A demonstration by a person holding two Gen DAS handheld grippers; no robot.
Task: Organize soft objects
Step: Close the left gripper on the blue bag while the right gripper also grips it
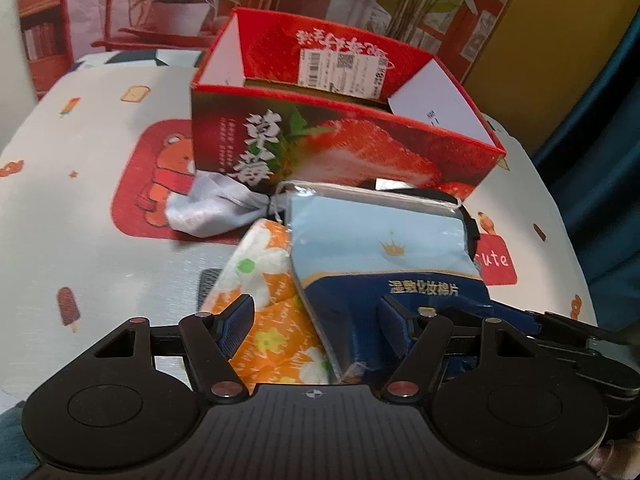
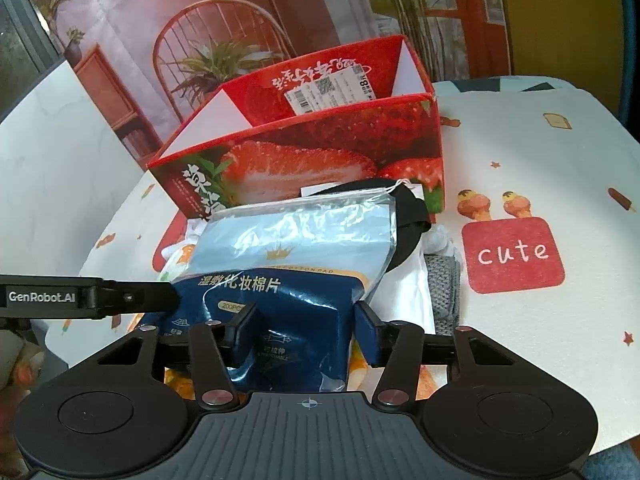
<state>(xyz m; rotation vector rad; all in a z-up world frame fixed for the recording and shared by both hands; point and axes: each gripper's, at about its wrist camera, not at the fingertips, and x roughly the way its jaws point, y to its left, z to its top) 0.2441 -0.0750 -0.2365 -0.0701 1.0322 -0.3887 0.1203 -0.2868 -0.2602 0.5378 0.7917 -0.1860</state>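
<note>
right gripper [image 2: 306,322] clamped on the pad bag [image 2: 296,256] – long axis runs toward the box [image 2: 320,148] – left gripper [image 1: 316,320] wide

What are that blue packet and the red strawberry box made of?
Blue packet: glossy plastic film, judging by its crinkles and glare; its clear top looks zip-sealed. Strawberry box: seemingly printed cardboard, with stiff straight walls, plain white inner flaps and a slight sheen.

One open red cardboard strawberry box [image 1: 344,136] sits at upper centre. Below it lie one blue plastic pouch of cotton pads [image 2: 288,264], one orange floral cloth [image 1: 272,308], one silvery grey satin cloth [image 1: 212,208], one black fabric item [image 2: 408,220], one grey knitted piece [image 2: 444,288] at centre right.
</note>
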